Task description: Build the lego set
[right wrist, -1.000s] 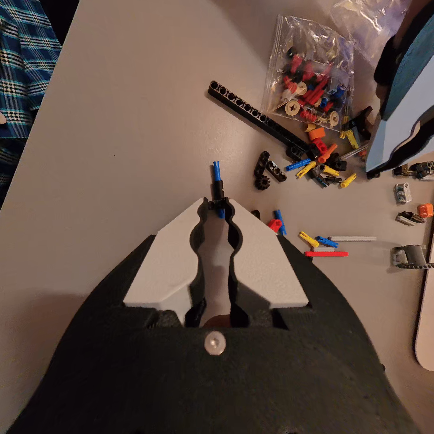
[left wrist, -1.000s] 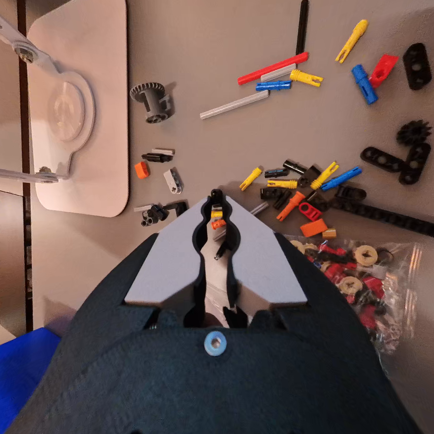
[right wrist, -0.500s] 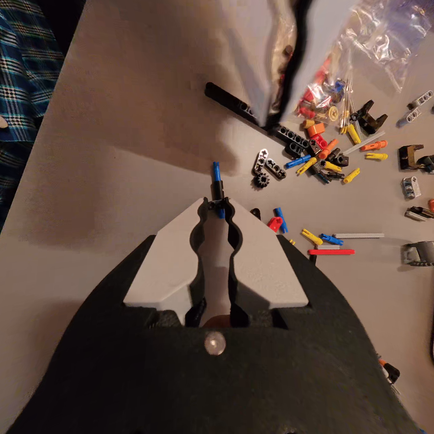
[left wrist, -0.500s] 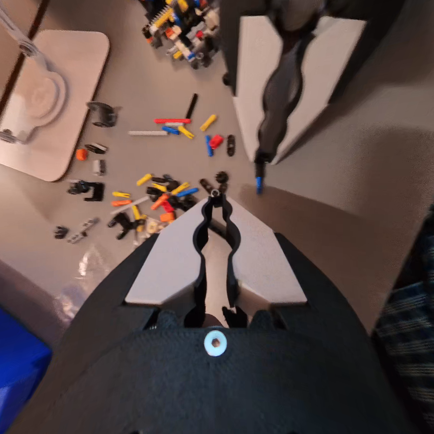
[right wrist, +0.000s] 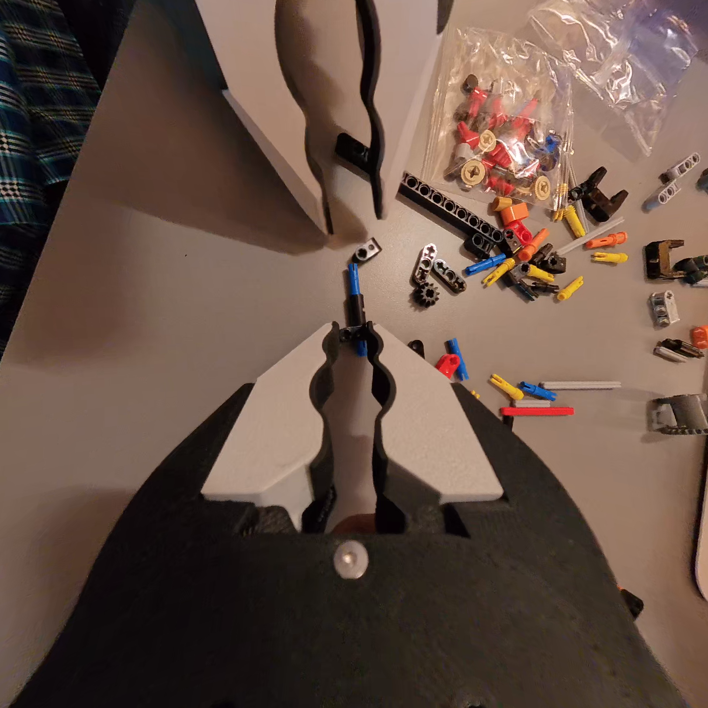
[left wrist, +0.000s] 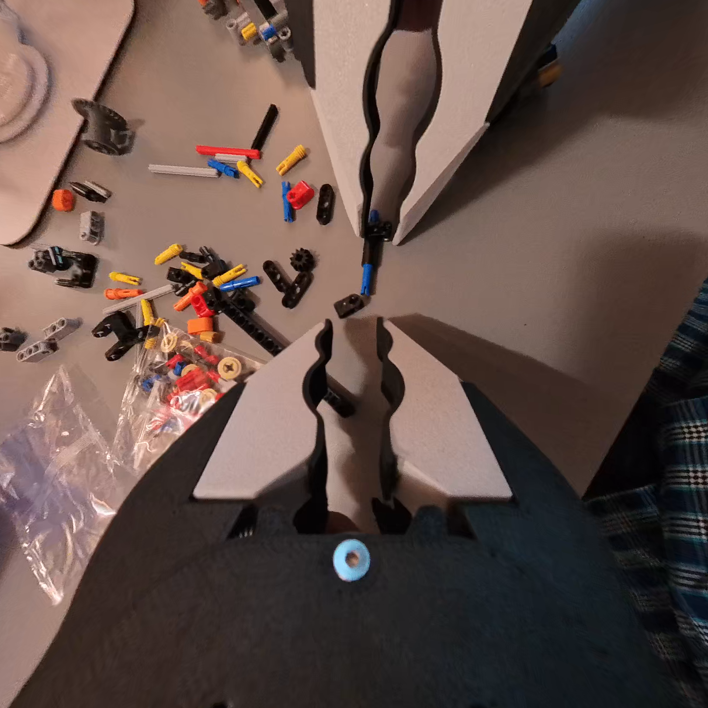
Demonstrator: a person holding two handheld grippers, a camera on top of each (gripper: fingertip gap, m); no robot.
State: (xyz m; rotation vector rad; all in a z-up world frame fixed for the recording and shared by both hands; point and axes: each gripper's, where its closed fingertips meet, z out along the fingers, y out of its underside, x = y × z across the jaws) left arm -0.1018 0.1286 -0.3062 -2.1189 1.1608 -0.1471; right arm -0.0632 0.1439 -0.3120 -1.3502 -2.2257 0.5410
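The two grippers face each other over the grey tabletop (right wrist: 161,306), tips close together. The right gripper (right wrist: 353,332) has its fingers pinched tight on a small black connector with a blue pin through it (right wrist: 355,302); the blue-tipped end of that little assembly sticks out forward, pointing at a small black connector (right wrist: 367,249) lying flat on the tabletop just beyond it. From the other side, the same held assembly (left wrist: 371,256) hangs out of the right gripper's tips, and the loose black connector (left wrist: 348,304) lies between it and the left gripper (left wrist: 354,325).

The left gripper's fingers stand apart with a clear gap and nothing between them; the loose black connector lies just ahead of their tips.

Beside that connector, toward the bag side, lie two short black beams and a small black gear (right wrist: 425,295), then a scatter of yellow, blue and orange pins around a long black beam (right wrist: 452,208). A clear bag of red and tan parts (right wrist: 498,145) rests against the far end of that beam.
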